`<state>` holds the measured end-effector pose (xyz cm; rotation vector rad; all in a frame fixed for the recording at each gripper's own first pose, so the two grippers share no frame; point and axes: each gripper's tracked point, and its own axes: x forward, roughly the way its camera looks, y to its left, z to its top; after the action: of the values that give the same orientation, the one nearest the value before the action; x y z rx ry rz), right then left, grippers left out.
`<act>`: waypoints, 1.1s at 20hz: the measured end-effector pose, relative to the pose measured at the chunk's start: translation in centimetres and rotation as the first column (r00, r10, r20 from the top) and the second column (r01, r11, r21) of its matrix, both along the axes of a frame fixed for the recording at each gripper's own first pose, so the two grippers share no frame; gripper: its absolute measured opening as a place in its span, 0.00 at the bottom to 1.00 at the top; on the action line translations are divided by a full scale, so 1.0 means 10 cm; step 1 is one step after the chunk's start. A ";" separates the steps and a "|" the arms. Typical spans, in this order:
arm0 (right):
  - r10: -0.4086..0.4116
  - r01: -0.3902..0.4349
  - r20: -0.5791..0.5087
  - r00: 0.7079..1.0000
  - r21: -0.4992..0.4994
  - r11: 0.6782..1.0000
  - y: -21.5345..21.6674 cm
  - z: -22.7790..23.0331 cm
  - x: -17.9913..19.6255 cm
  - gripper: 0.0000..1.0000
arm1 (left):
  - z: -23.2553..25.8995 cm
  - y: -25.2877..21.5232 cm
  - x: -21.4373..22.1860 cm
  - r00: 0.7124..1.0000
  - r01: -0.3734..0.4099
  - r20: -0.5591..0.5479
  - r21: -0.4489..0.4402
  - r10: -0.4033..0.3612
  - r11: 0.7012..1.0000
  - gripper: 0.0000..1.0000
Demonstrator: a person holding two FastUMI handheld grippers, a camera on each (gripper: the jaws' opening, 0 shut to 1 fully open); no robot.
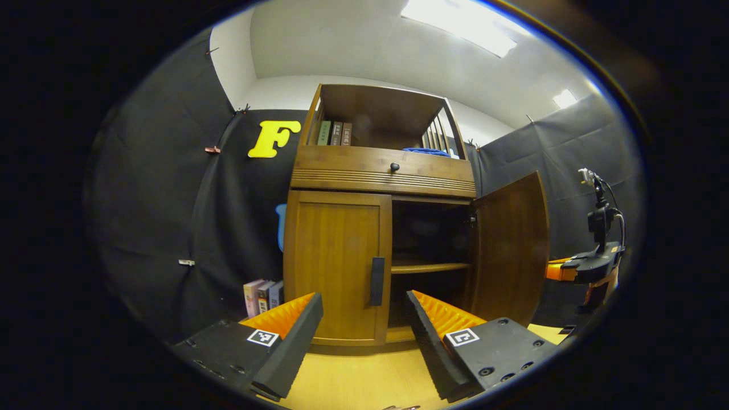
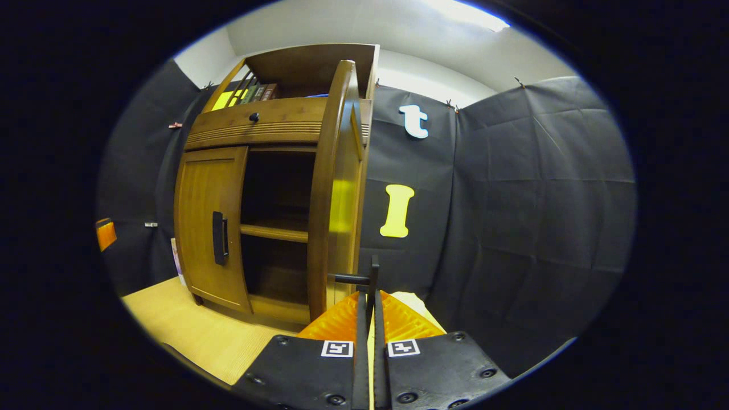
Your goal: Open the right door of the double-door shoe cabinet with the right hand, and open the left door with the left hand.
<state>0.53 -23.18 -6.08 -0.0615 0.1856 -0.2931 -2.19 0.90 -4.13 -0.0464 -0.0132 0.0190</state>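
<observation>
The shoe cabinet stands mid-frame in the left gripper view, on a pale wooden floor against the black booth wall. Its left door is flat shut, the dark vertical handle near its inner edge, while the right door hangs swung out toward the right of the frame, baring a dark interior with one shelf. At the bottom of that view the left gripper is spread wide, holding nothing, its fingers either side of the left door's handle but short of it. In the right gripper view the open right door is seen edge-on at centre, and the right gripper at the bottom is clenched on that door's handle, a thin dark bar pinched between the fingers. Up top, a drawer with a round knob sits beneath an open shelf holding books. More books stand on the floor left of the cabinet. The other gripper shows at the right edge of the left gripper view.
</observation>
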 end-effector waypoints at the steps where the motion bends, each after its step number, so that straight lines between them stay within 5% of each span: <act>1: -0.003 0.003 -0.001 1.000 0.002 1.000 -0.02 0.00 -0.01 0.07 | 0.00 -0.03 0.03 1.000 0.003 -0.003 -0.002 -0.003 1.000 0.91; 2: -0.013 0.013 -0.001 1.000 0.004 1.000 -0.08 -0.01 -0.04 0.00 | -0.01 -0.06 0.05 1.000 0.001 -0.005 0.004 -0.001 1.000 0.91; 5: -0.078 0.079 0.018 0.997 -0.051 0.996 -0.39 0.06 -0.22 0.05 | -0.02 -0.13 0.11 1.000 -0.010 -0.002 0.025 0.010 1.000 0.91; 10: -0.052 0.054 0.057 0.997 -0.045 0.997 -0.30 0.22 -0.50 0.06 | -0.11 -0.27 0.29 1.000 -0.006 -0.020 -0.007 0.006 1.000 0.88; 22: 0.173 -0.173 0.099 0.980 -0.010 0.985 0.64 0.25 -0.64 0.11 | -0.19 -0.28 1.20 0.998 -0.065 0.003 0.094 0.065 0.993 0.91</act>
<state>-5.86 -16.74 -3.59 -0.0637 0.0807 -0.1223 9.81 -1.94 -6.01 0.0483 -0.0157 0.0830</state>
